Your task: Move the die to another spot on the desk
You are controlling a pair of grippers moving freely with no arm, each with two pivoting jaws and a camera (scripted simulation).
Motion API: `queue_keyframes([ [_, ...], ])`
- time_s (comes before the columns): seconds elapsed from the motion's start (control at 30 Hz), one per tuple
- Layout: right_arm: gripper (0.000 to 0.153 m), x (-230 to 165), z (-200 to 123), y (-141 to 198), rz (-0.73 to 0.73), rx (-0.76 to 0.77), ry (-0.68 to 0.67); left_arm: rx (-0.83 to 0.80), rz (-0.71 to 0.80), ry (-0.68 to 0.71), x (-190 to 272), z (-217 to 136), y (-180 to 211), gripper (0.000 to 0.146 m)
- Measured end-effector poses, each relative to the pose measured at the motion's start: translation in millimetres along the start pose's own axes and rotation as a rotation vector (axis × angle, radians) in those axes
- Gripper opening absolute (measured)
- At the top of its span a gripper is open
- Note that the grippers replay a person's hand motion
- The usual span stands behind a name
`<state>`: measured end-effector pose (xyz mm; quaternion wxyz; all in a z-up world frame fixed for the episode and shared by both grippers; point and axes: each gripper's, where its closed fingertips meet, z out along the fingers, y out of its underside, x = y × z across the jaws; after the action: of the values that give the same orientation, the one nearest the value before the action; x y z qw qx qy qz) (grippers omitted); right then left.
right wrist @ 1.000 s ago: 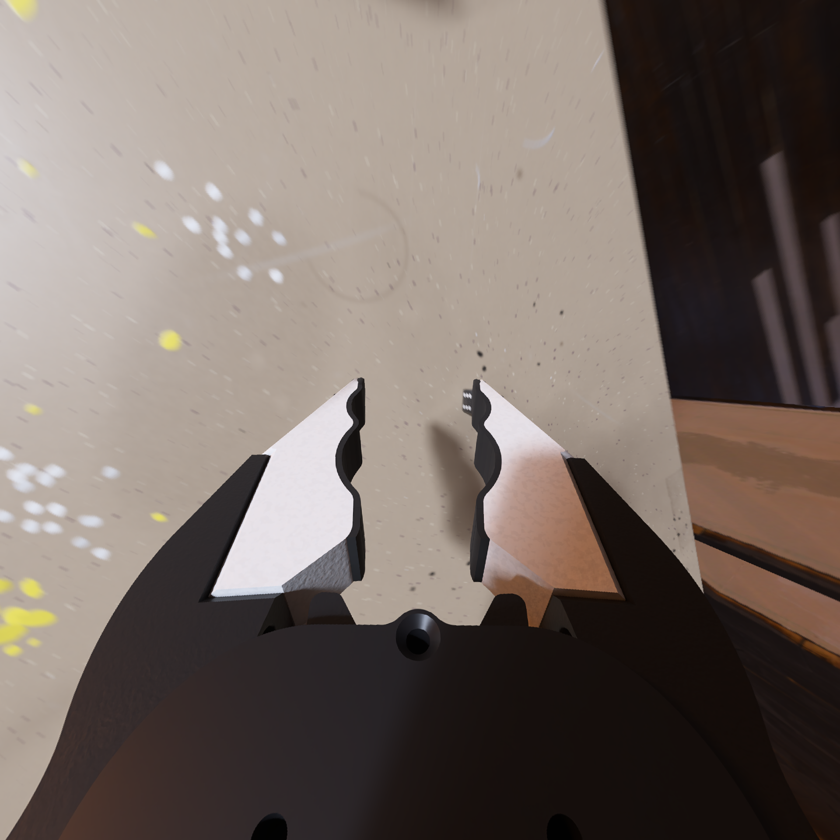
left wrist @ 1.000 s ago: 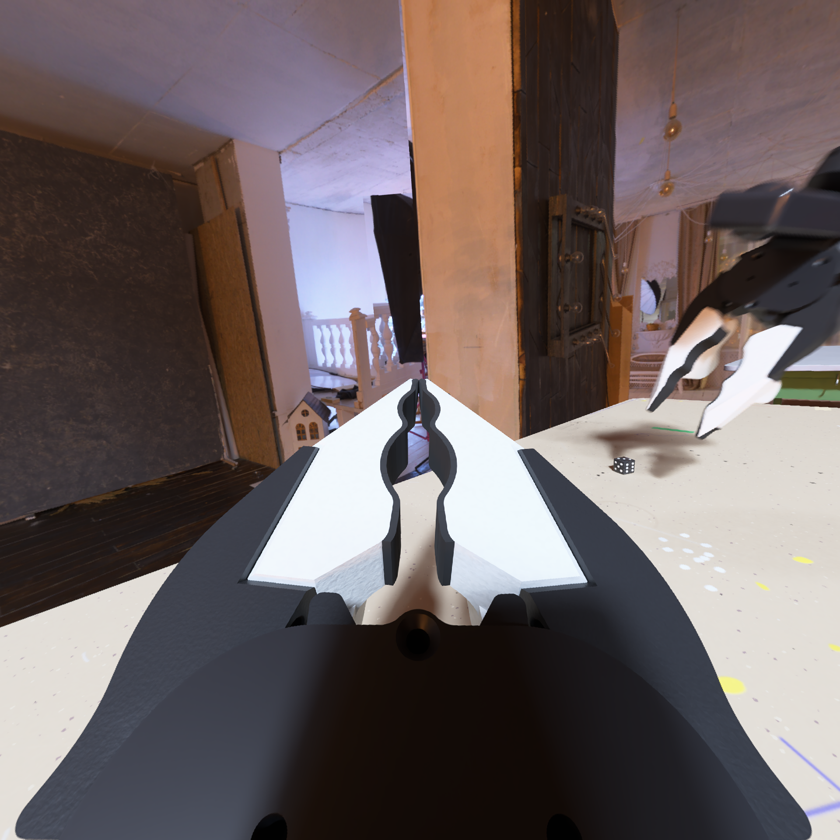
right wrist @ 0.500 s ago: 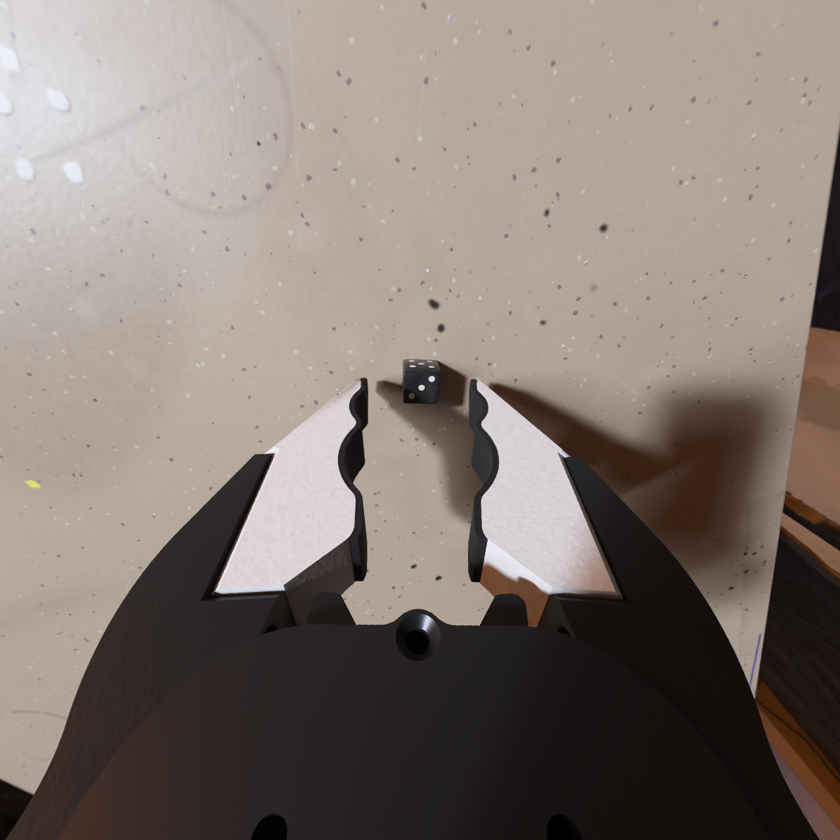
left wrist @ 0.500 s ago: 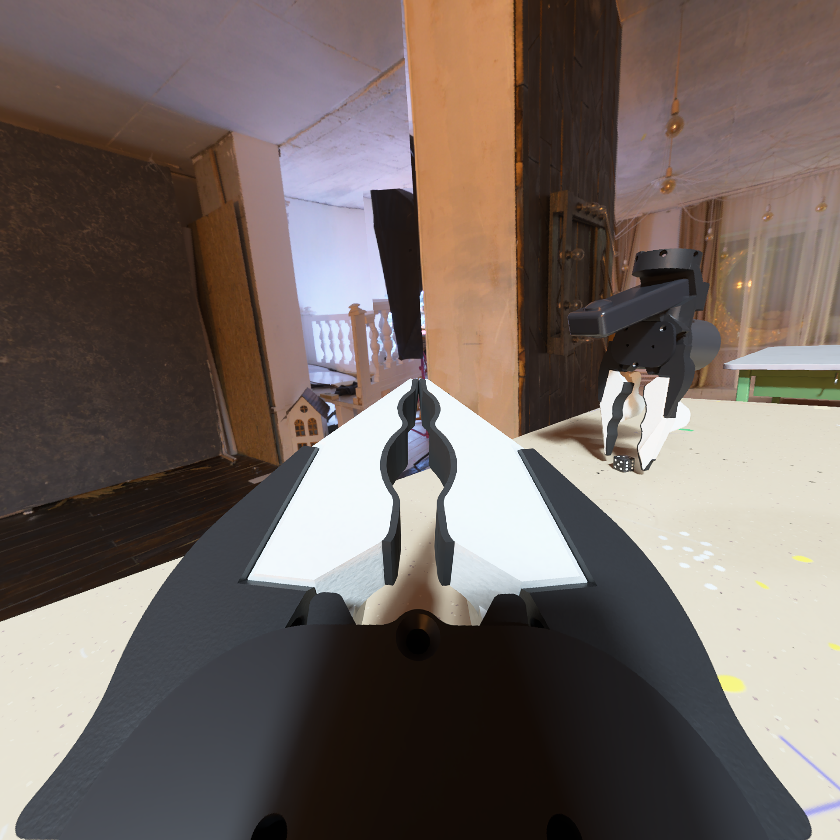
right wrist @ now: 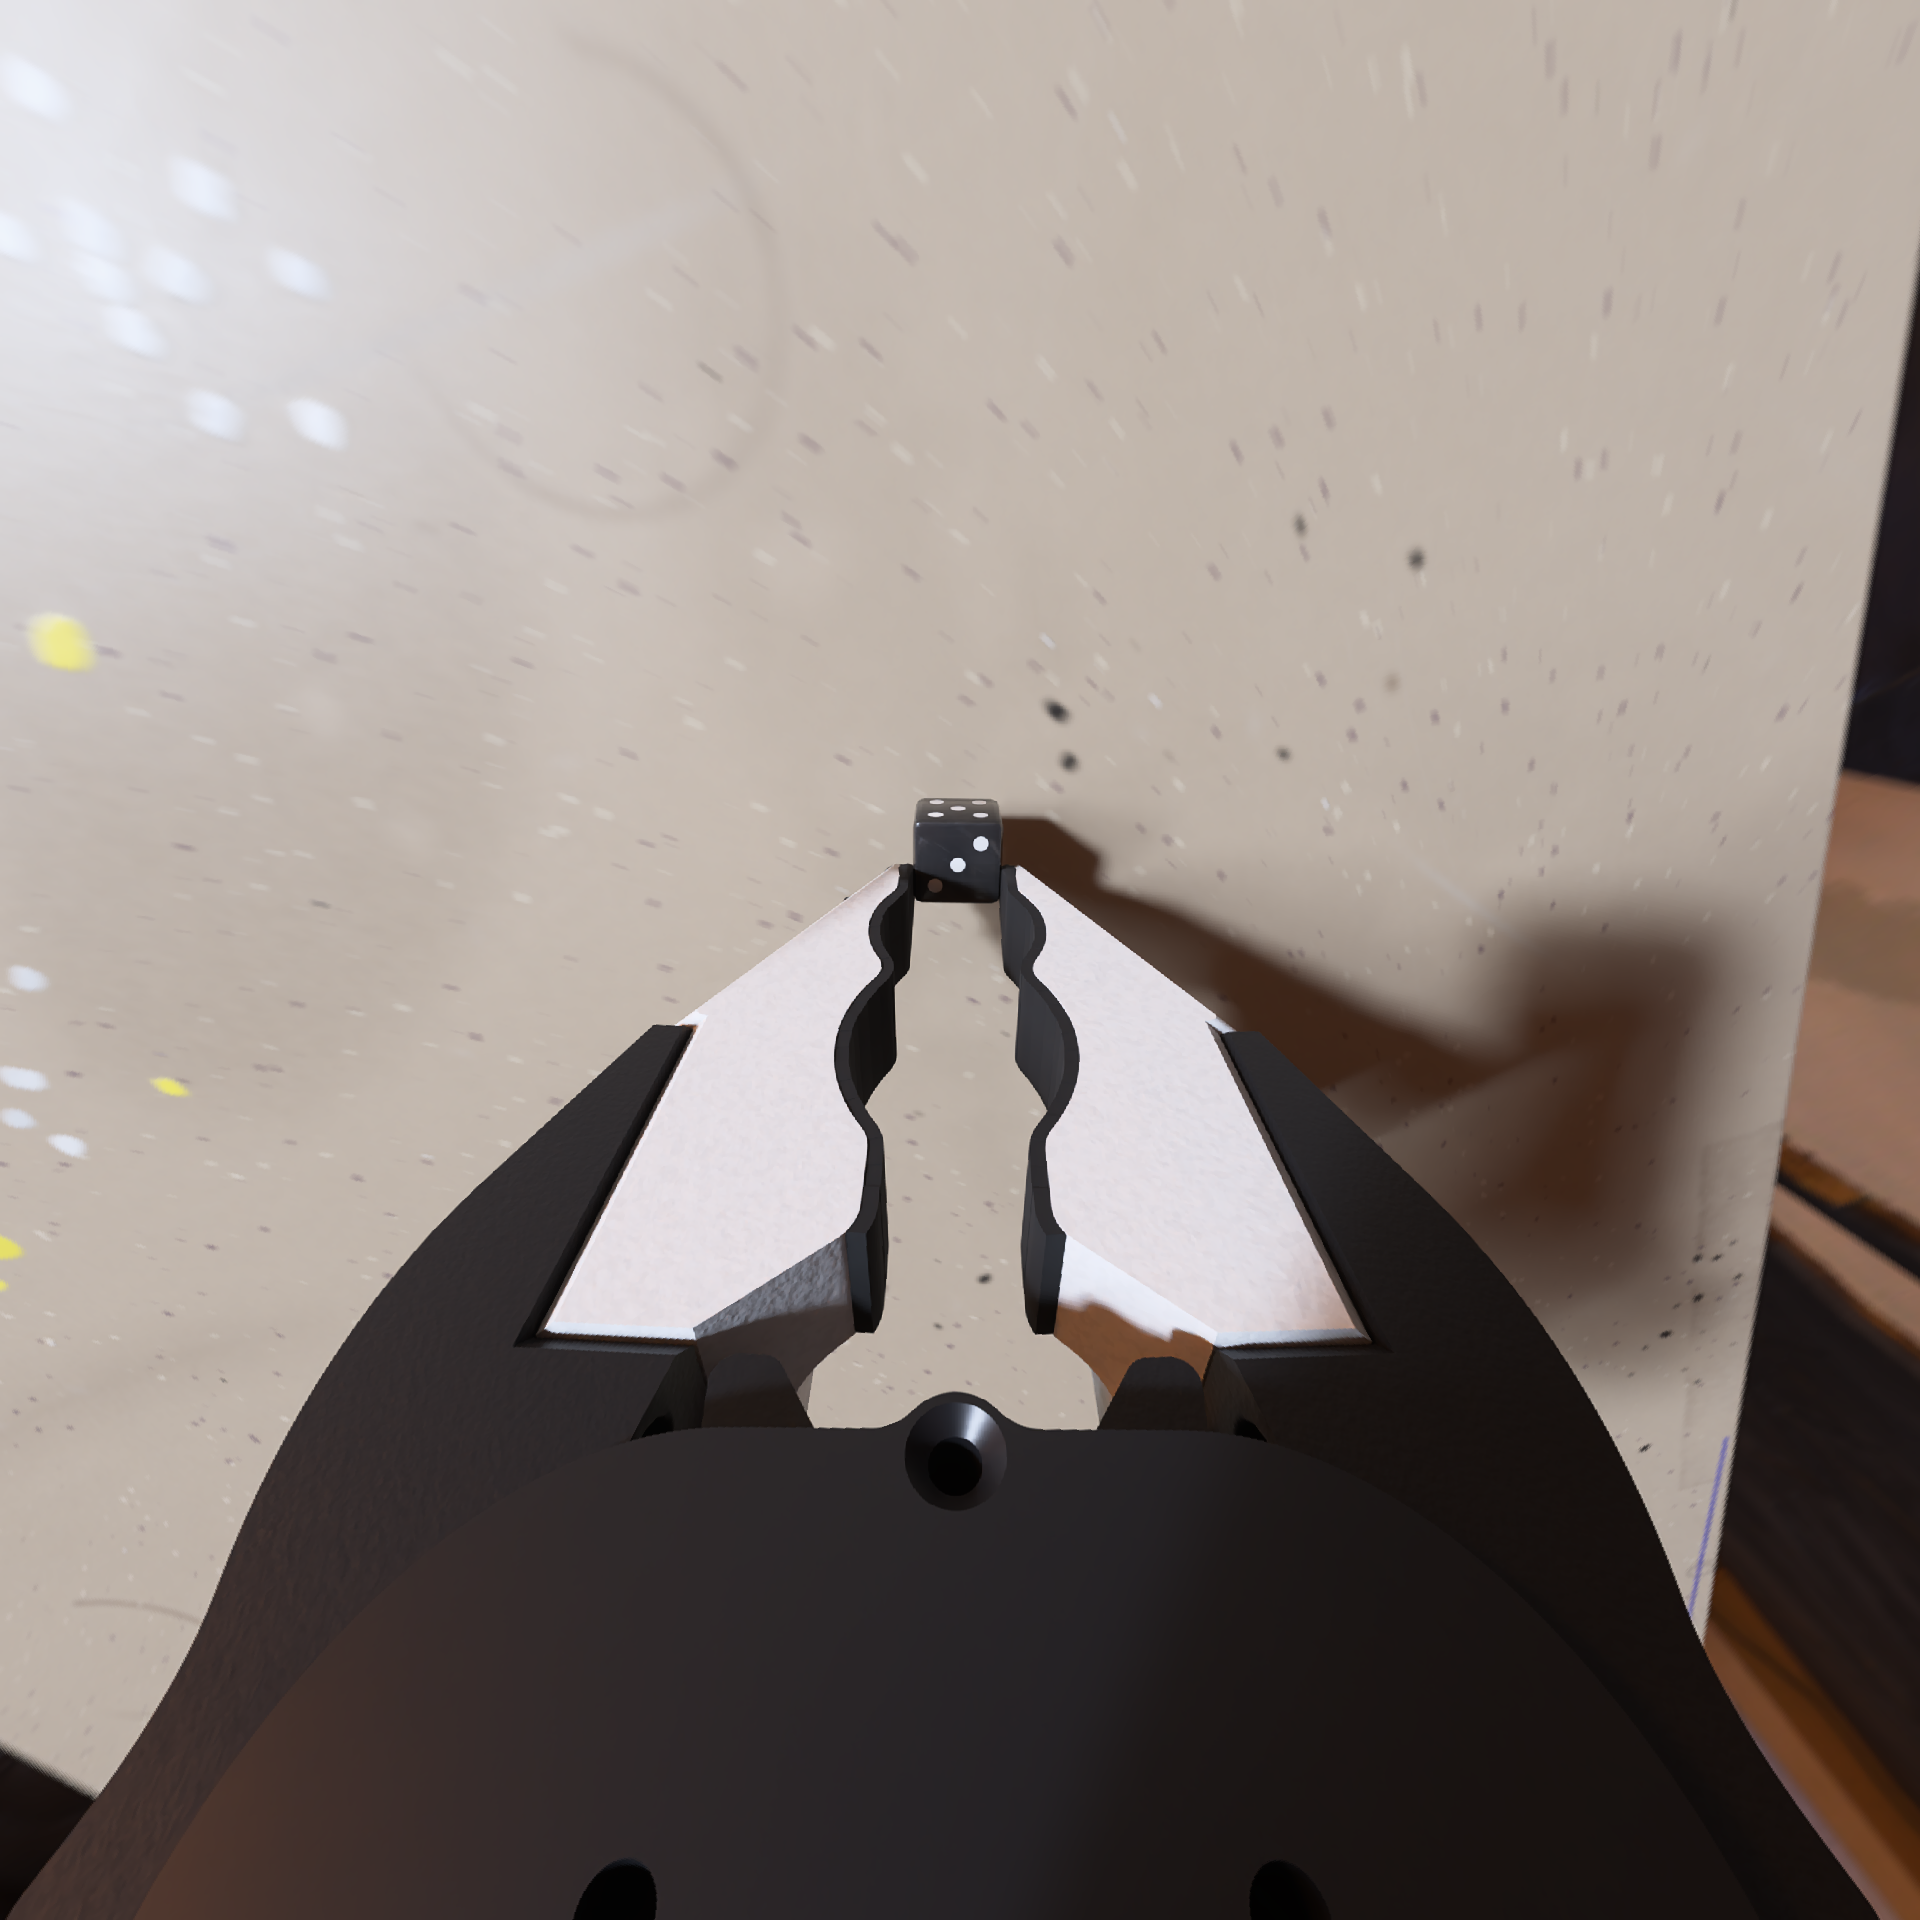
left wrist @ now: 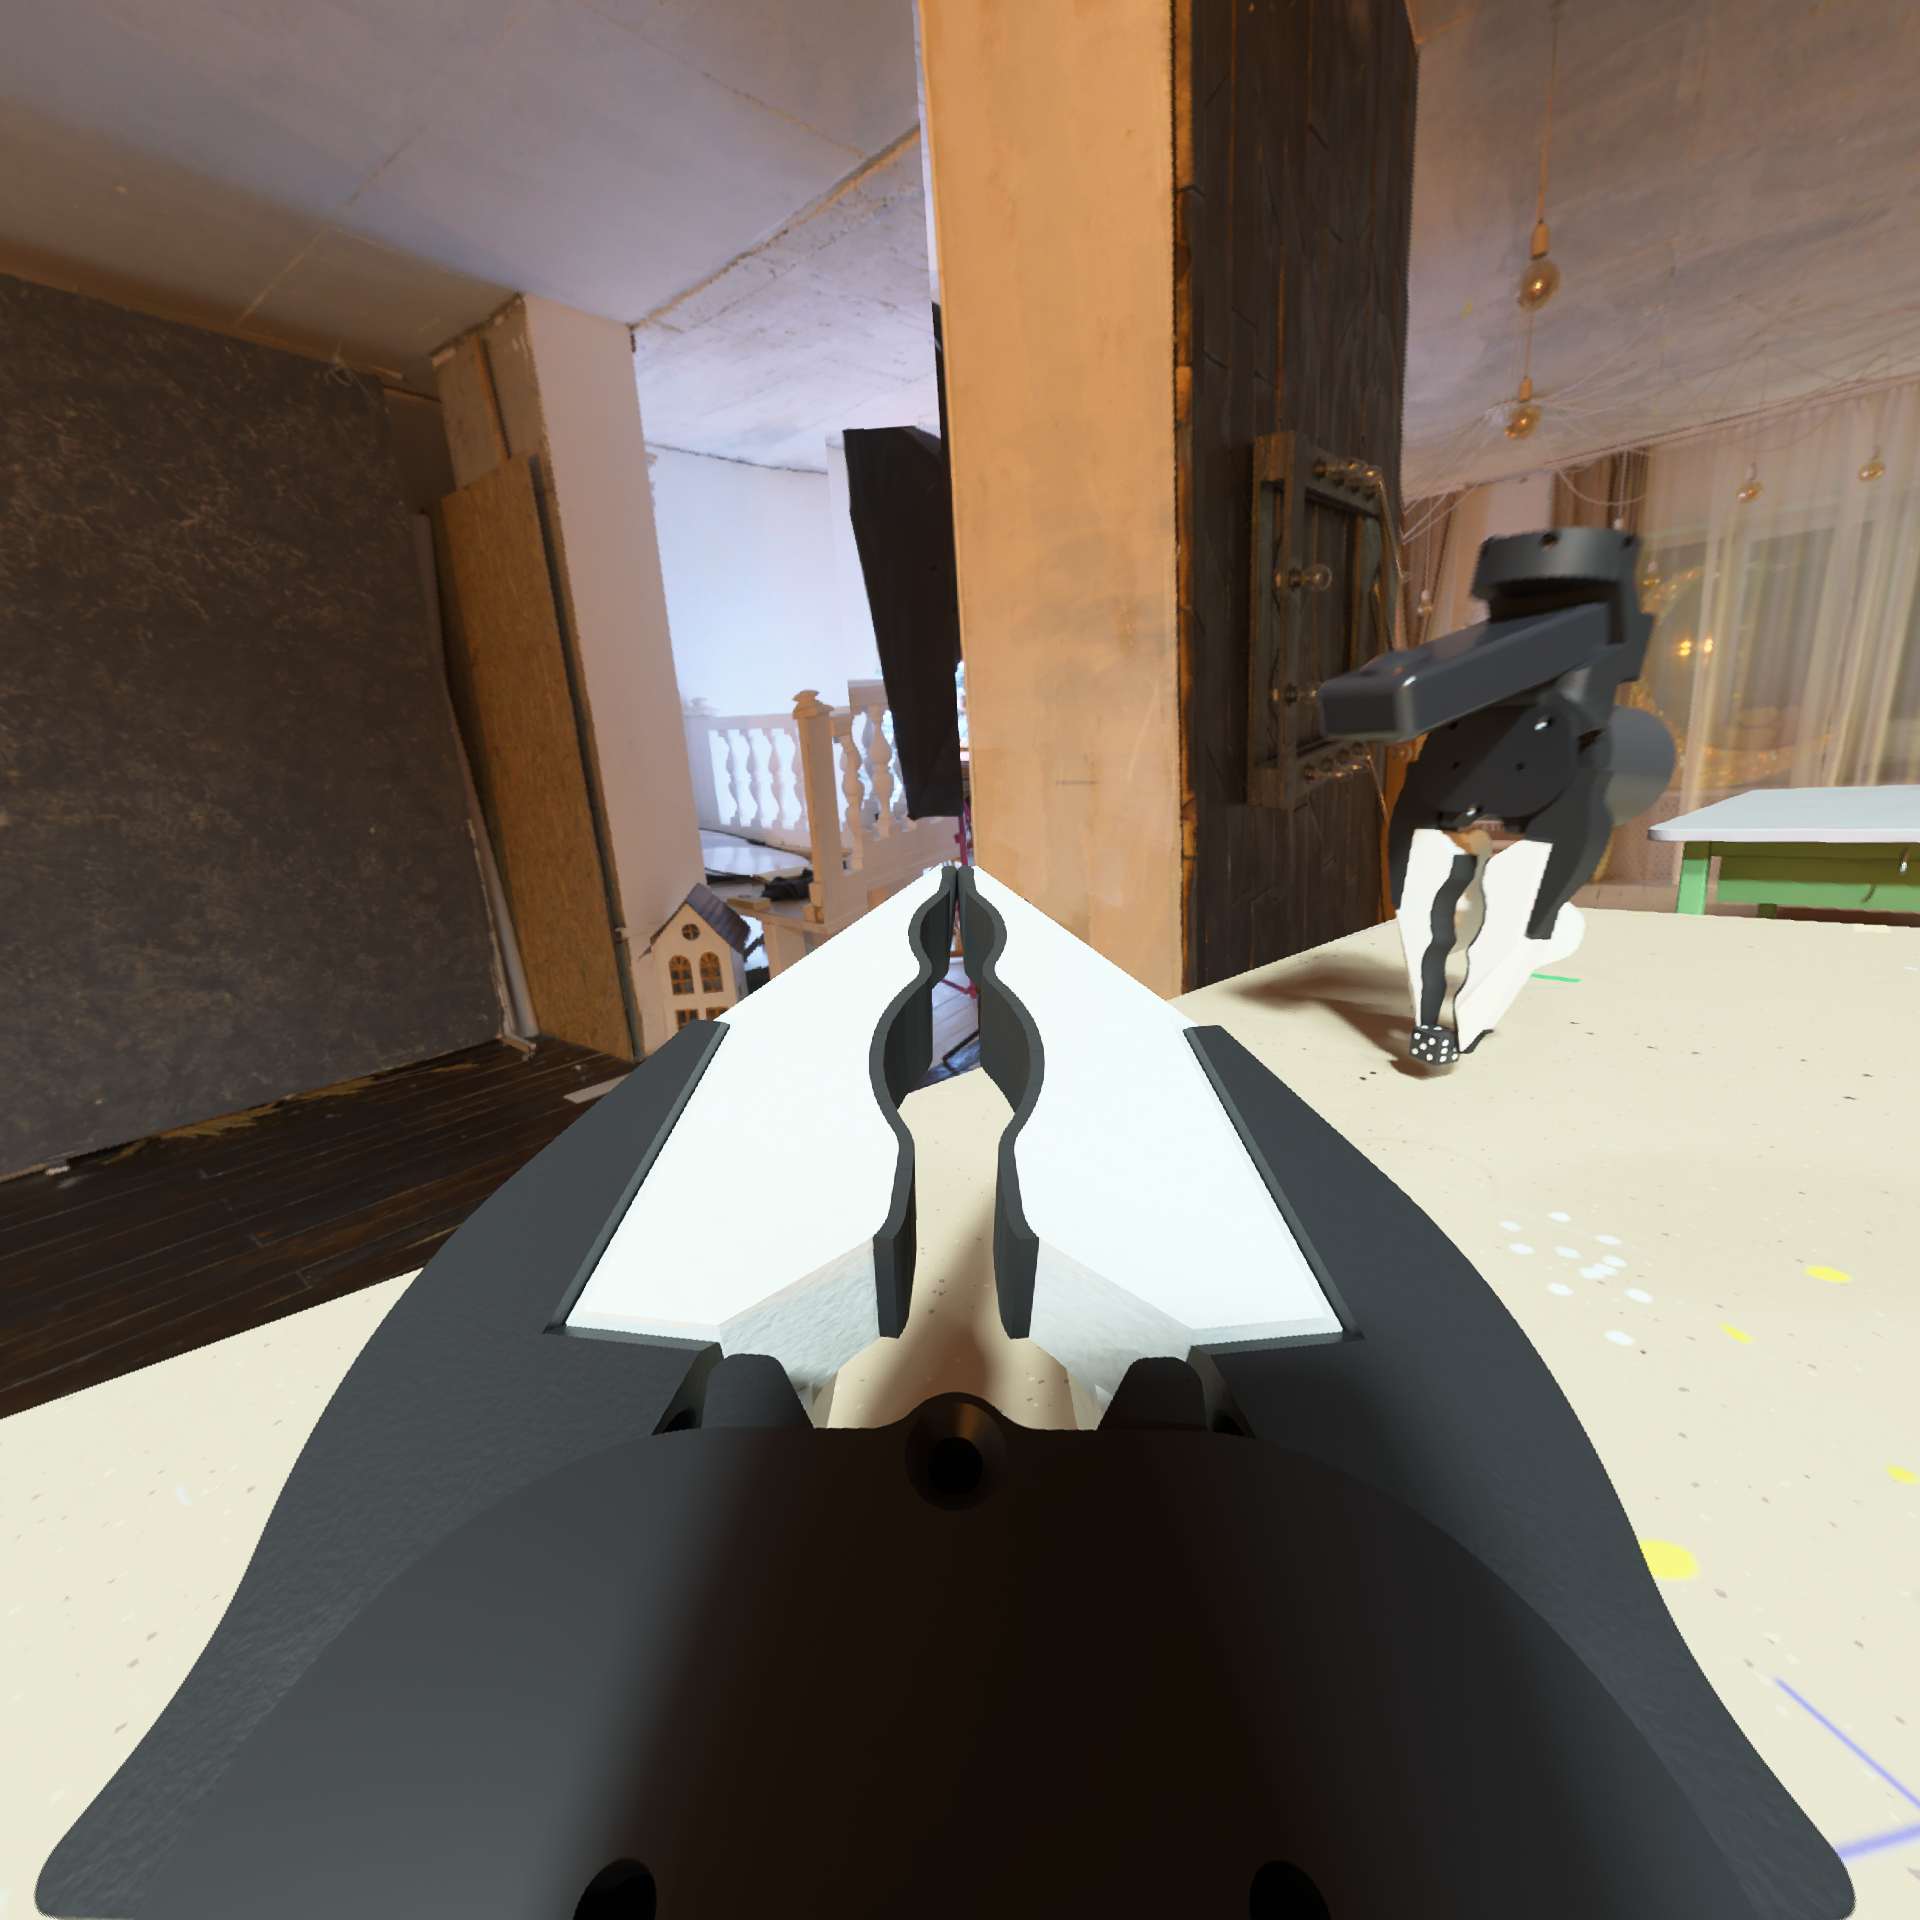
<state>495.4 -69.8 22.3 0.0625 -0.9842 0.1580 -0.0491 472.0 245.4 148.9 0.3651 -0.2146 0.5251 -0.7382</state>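
Observation:
A small black die (right wrist: 957, 850) with white pips sits pinched between the tips of my right gripper (right wrist: 957, 883), whose jaws have closed on it, close over the beige speckled desk (right wrist: 1351, 416). In the left wrist view the die (left wrist: 1434, 1043) shows at the tips of the right gripper (left wrist: 1446, 1029), which points straight down near the desk's far edge. My left gripper (left wrist: 957, 878) is shut and empty, level over the desk's left part, well to the left of the die.
The desk (left wrist: 1558, 1195) has white and yellow paint spots (left wrist: 1579, 1262) on the right. Its edge (right wrist: 1829, 935) runs close to the right of the die. A wooden pillar (left wrist: 1164, 468) stands beyond the desk's far edge.
My right gripper swung down over the die, lowered around it and closed its jaws on it. The left gripper has not moved.

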Motion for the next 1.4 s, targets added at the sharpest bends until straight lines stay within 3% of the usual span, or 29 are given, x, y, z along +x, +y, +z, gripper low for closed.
queue_keyframes([
  [0.13, 0.016, -52.8, -20.7, -33.5, -0.125, 0.109, 0.059, 0.002, 0.005, 0.003, 1.0, 0.4, -0.5, 0.0],
  [0.3, 0.016, -155.1, -33.3, -71.6, -0.266, 0.217, 0.046, 0.005, 0.011, 0.004, 1.5, 0.4, -1.2, 0.0],
  [0.5, 0.016, -238.5, -18.7, -81.4, -0.338, 0.167, -0.005, 0.008, 0.033, 0.018, 6.3, 1.7, -2.3, 0.0],
  [0.7, 0.016, -258.1, 1.8, -73.8, -0.315, 0.084, -0.038, 0.017, 0.06, 0.023, 8.8, 1.8, -4.9, 0.0],
  [0.87, 0.016, -258.2, 1.7, -75.8, -0.305, 0.104, -0.02, 0.027, 0.07, 0.045, 16.0, 2.4, -8.5, 0.0],
  [0.97, 0.047, -257.1, 0.1, -81.5, -0.281, 0.147, 0.008, 0.032, 0.117, 0.062, 21.9, 2.3, -10.3, 0.0],
  [1.07, 0.05, -253.9, -11.9, -83.2, -0.242, 0.203, 0.055, 0.033, 0.121, 0.062, 21.7, 1.3, -10.6, 0.0],
  [1.2, 0.048, -240.1, -43.0, -86.9, -0.113, 0.426, 0.237, 0.028, 0.098, 0.049, 17.7, -0.7, -9.8, 0.0],
  [1.33, 0.048, -224.6, -91.4, -94.9, 0.076, 0.92, 0.618, 0.026, 0.108, 0.053, 19.3, -2.0, -9.6, 0.0],
  [1.4, 0.035, -224.5, -107.0, -89.2, 0.14, 1.096, 0.786, 0.024, 0.112, 0.056, 20.3, -2.2, -9.2, 0.0],
])
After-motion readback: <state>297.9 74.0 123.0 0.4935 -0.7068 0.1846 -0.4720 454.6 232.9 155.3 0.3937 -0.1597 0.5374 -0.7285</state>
